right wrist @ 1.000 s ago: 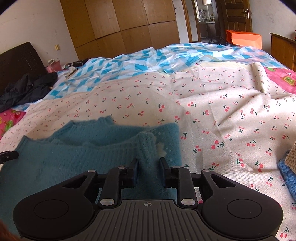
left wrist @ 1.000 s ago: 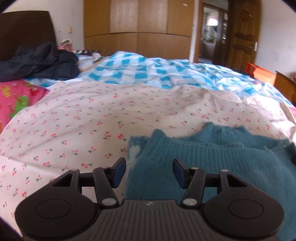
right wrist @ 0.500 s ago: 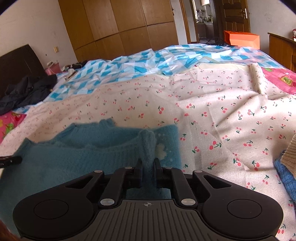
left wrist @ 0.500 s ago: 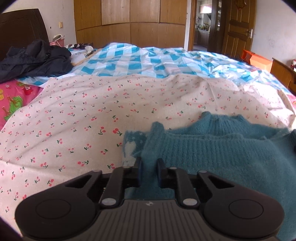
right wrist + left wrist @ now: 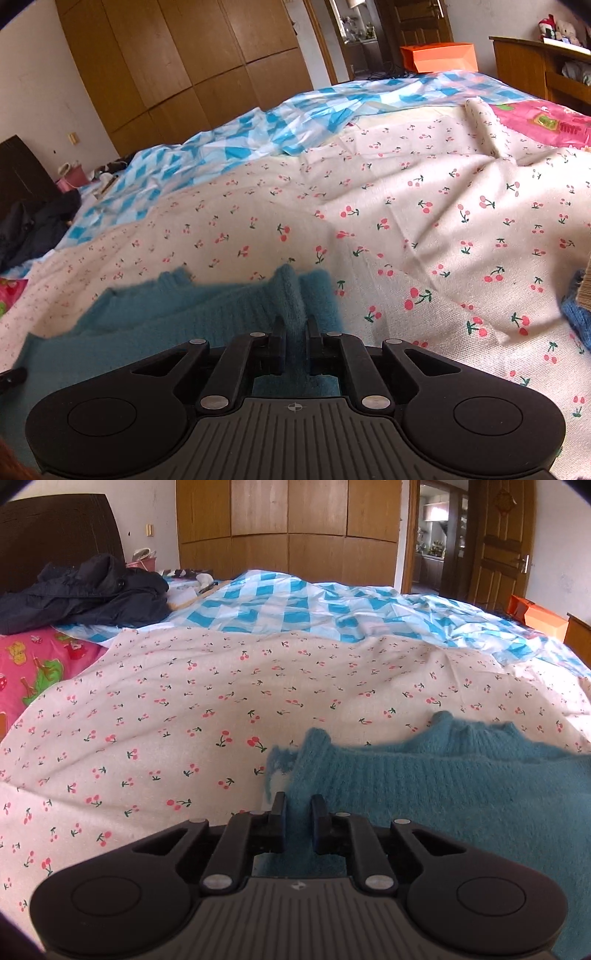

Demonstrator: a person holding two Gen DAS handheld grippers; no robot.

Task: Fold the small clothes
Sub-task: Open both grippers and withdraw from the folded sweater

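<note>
Both grippers grip the teal sweater (image 5: pixel 461 794) at once. The left gripper (image 5: pixel 298 805) has its fingers (image 5: pixel 277 812) drawn narrow, pinching a ridge of knit at the sweater's left corner. The right gripper (image 5: pixel 294 328) does the same at the opposite corner, its fingers (image 5: pixel 314 332) tight on a raised fold of the same teal wool.

The sweater lies on the cherry-print sheet (image 5: pixel 221 701), at the near edge of the bed, spread between the two grippers. Its long axis runs side to side, from one gripper to the other. In the left wrist view, the ribbed neckline (image 5: pixel 476 727) stands up at the far edge, pointing away from the cameras. The held edge lifts slightly off the sheet at each pinch; the middle sags lower.

There is no readable writing on the sweater. The pink cartoon cover (image 5: pixel 546 122) shows a small label-like patch, too blurred to read.

As for containers, an orange box (image 5: pixel 439 57) sits beyond the bed, contents not visible. A pink bucket-like pot (image 5: pixel 72 181) stands near the headboard, with something pale on top.

A blue-and-white checked quilt (image 5: pixel 332 605) lies behind the cherry sheet. A dark jacket (image 5: pixel 85 590) is heaped at the far left. A wooden wardrobe (image 5: pixel 288 528) lines the back wall.
</note>
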